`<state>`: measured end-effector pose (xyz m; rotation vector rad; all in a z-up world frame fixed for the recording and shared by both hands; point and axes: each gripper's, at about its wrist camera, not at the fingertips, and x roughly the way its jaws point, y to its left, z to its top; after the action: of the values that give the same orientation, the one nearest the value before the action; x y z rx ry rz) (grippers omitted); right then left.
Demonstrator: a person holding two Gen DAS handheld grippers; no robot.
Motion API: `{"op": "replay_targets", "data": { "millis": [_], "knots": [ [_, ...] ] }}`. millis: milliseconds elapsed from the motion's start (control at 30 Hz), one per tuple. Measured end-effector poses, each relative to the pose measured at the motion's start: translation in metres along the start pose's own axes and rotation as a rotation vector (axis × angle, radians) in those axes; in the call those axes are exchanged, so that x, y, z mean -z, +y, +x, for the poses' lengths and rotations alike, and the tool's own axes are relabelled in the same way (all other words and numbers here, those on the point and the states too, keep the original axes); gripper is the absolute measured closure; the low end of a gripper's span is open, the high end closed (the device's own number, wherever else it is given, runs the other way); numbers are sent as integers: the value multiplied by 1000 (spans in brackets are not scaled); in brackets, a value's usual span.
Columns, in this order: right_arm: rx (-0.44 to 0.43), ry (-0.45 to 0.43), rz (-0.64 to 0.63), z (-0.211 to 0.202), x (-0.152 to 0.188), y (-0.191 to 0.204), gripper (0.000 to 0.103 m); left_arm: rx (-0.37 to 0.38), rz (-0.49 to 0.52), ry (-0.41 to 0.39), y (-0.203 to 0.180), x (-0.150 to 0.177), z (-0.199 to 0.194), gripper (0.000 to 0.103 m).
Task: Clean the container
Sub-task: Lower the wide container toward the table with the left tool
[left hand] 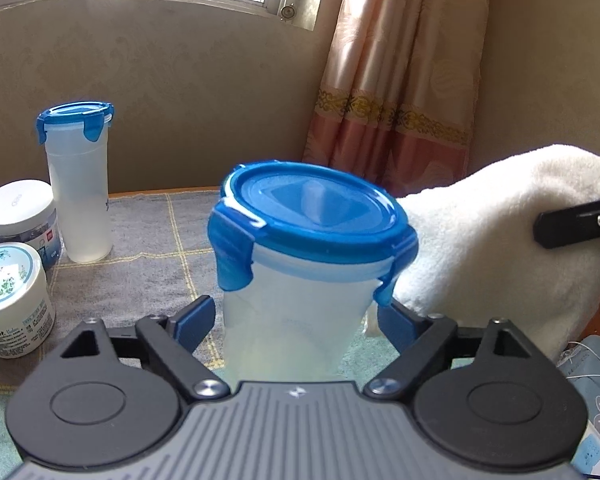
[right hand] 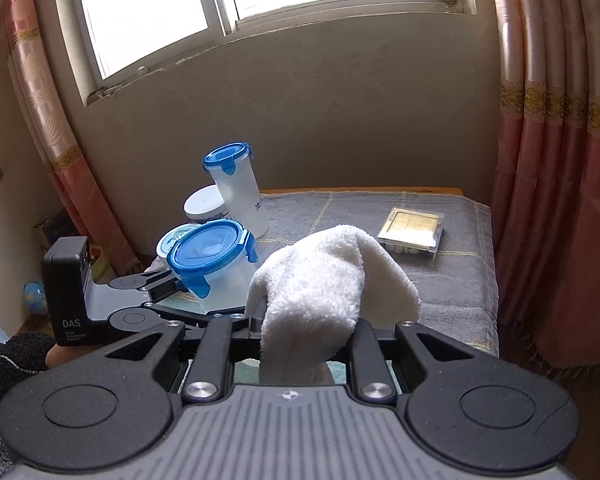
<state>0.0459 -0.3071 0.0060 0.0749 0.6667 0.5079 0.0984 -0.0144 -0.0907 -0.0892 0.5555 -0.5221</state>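
Packet [right hand: 413, 233] shows from right wrist only.

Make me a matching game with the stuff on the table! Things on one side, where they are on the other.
Things:
1. short tub
2. white towel
3. tall bottle
4. flat packet

Places:
A. lying alone on the grey cloth
B. pinched in the right gripper
C. between the left gripper's blue fingers
D. standing at the back by the white-lidded jars

Pairs: 1-C, 2-B, 3-D, 4-A
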Motion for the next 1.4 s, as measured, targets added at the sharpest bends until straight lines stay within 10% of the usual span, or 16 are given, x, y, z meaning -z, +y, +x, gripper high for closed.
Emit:
{"op": "replay_targets", "data": {
  "millis": [300, 533, 1400],
  "knots": [
    [-33, 15, 86, 12, 23, -23, 82, 25, 31, 104, 3, -3, -42, 13],
    [-85, 10, 119, 20, 34, -29, 82, 81, 37, 10, -6, -57, -86, 6],
    [-299, -20, 42, 41, 6, -6, 81, -48, -69, 136, 38, -84, -25, 3]
  ]
}}
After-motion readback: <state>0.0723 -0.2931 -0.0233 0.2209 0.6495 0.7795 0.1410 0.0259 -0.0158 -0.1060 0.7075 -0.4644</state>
